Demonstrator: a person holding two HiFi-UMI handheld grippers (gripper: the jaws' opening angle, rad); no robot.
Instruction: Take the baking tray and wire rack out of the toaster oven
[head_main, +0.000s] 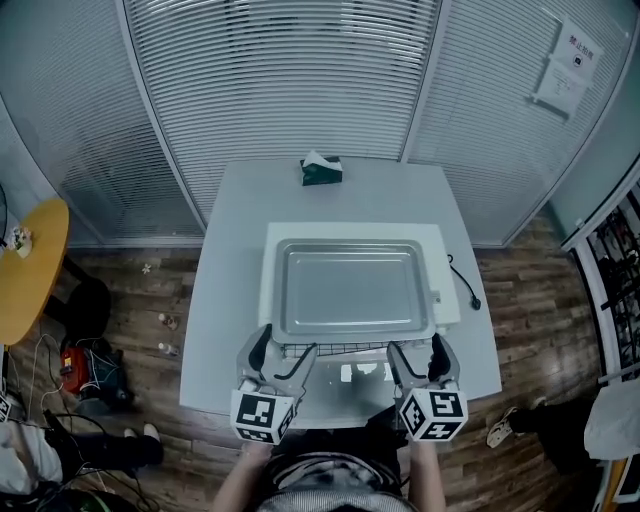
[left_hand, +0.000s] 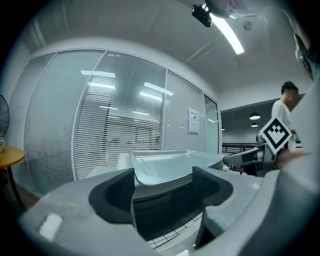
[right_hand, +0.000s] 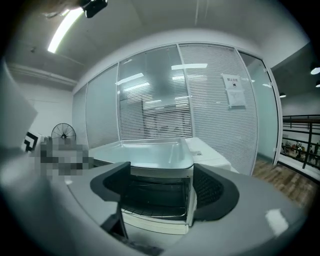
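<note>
Metal baking tray lies twelve o'clock from the left gripper and right gripper, both spread wide, gripping nothing; long side nine-to-three.

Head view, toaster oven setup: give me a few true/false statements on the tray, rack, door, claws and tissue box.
1. The baking tray lies on top of the toaster oven. True.
2. The wire rack lies out on the table. False: it sits in the oven, with its front edge poking out.
3. The left claw and right claw are both open and empty. True.
4. The tissue box sits beside the claws. False: it is at the table's far edge, behind the oven.
5. The oven door is shut. False: it is folded down.
</note>
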